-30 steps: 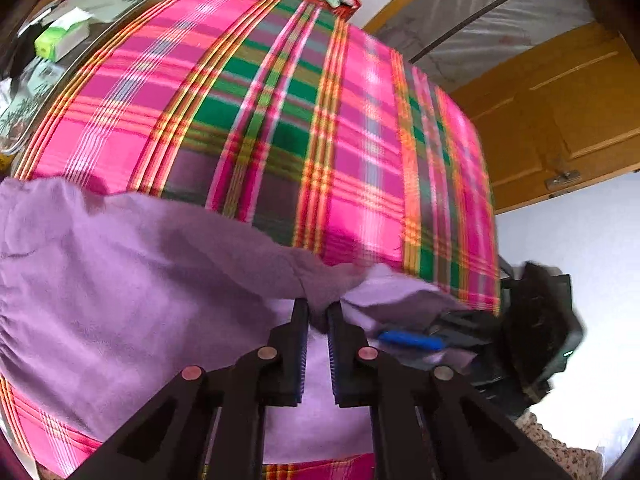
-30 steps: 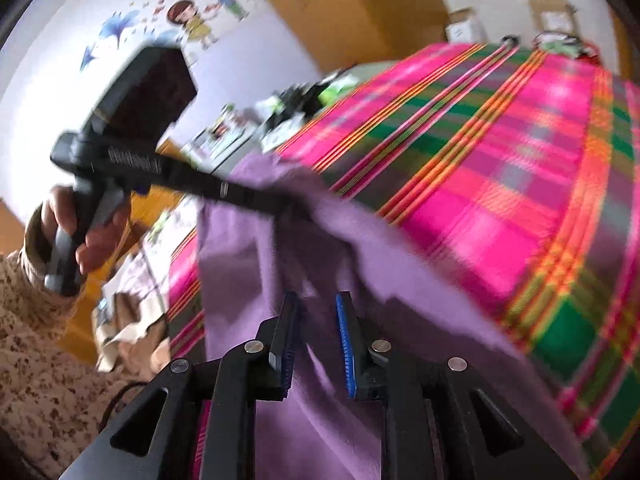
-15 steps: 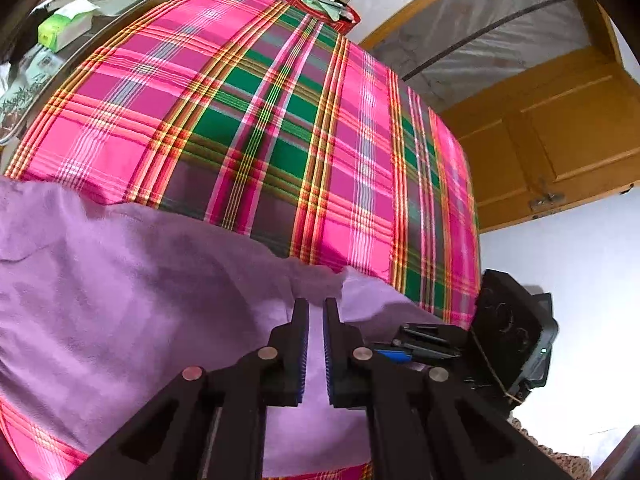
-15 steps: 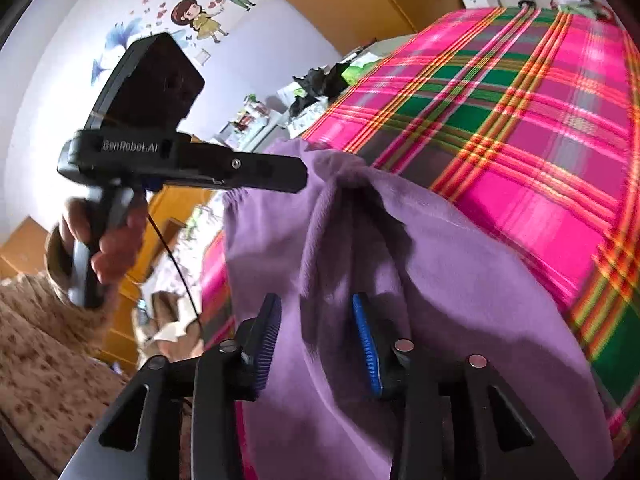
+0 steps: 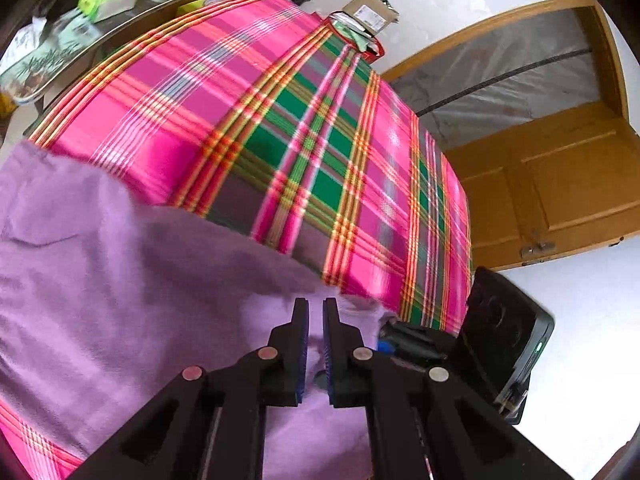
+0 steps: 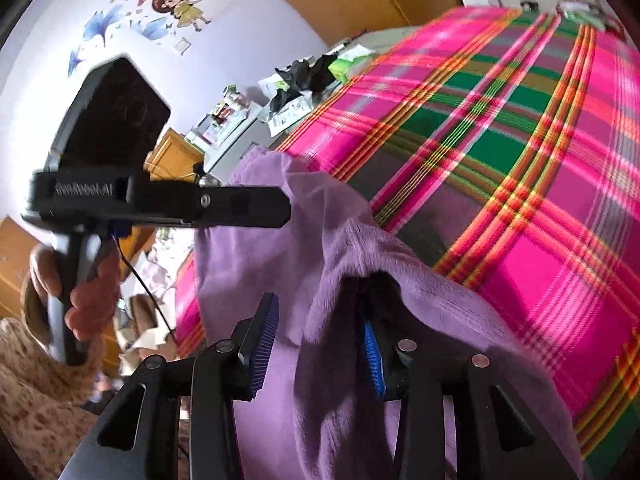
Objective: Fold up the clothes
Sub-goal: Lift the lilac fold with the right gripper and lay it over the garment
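Through my left claw's camera, the purple garment [image 5: 120,300] lies spread over the near end of the pink plaid blanket [image 5: 280,140], covering the blanket's near left part. My left claw [image 5: 315,312] has its jaws drawn almost together, with a pinch of the garment's far edge nipped between them just where purple meets plaid. Just right of that edge, beside the blanket's near right corner, sits my other claw's black body. Past the blanket's far end there is a small cardboard box [image 5: 370,10], and off its far left side a table [image 5: 60,48] with a green and white pack on it.

Through my right claw's camera, the garment [image 6: 280,248] rises in a ridge off the blanket [image 6: 520,140] at its near left side. My right claw [image 6: 320,316] stands roughly half open; a fold of the garment droops between the jaws and hangs over the right finger, but the pads do not press on it. Left of the blanket, my left hand [image 6: 76,280] holds the left claw's handle, its tip reaching the garment's raised edge
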`<state>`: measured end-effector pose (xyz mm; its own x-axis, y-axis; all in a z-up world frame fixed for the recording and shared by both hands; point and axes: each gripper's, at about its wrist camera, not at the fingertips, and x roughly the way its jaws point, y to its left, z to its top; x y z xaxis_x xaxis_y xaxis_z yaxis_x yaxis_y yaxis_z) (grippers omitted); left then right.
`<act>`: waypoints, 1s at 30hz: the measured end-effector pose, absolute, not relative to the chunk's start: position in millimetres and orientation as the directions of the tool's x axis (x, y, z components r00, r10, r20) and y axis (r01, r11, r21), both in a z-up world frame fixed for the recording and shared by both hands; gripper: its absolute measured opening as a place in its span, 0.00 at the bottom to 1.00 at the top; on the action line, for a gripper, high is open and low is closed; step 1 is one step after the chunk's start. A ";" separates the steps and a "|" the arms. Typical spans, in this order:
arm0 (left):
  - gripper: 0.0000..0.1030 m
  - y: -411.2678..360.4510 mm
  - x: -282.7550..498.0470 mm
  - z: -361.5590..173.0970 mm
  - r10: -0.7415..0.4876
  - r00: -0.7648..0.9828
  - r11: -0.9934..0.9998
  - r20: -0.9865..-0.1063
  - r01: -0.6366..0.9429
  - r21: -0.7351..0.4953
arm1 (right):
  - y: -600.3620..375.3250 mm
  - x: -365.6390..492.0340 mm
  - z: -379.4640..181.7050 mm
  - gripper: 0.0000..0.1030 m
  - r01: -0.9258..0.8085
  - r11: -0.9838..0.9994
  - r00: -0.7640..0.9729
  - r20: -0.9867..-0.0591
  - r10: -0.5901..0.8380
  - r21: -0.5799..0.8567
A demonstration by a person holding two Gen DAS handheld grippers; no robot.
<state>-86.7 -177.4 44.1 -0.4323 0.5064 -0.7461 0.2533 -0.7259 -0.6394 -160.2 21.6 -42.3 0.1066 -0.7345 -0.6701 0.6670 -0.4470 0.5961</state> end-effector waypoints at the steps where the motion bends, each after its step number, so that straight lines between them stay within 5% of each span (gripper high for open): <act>1: 0.06 -180.2 -85.2 41.6 0.506 -0.433 -0.723 -0.746 0.259 -0.640 | 22.1 -164.3 -41.5 0.38 0.657 -0.451 0.101 -0.663 -0.742 0.604; 2: 0.06 -183.1 -83.7 38.9 0.505 -0.434 -0.720 -0.746 0.265 -0.641 | 23.0 -168.3 -39.8 0.29 0.656 -0.456 0.092 -0.664 -0.742 0.601; 9: 0.06 -203.4 -76.8 15.8 0.504 -0.429 -0.692 -0.750 0.320 -0.647 | 34.0 -211.3 -32.6 0.05 0.609 -0.477 0.080 -0.647 -0.758 0.634; 26: 0.06 -223.3 -74.5 -9.7 0.491 -0.421 -0.656 -0.763 0.398 -0.642 | 12.2 -249.7 -54.2 0.05 0.750 -0.487 0.072 -0.786 -0.614 0.448; 30: 0.06 -224.4 -72.7 -11.3 0.490 -0.427 -0.648 -0.760 0.404 -0.645 | 19.8 -245.0 -42.6 0.15 0.781 -0.509 0.007 -0.820 -0.572 0.362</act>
<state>-72.7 -224.4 -11.3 -0.4274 0.4896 -0.7600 0.4043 -0.6485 -0.6450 -245.0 19.8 -42.6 0.0069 -0.5721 -0.8202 0.7807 -0.5094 0.3619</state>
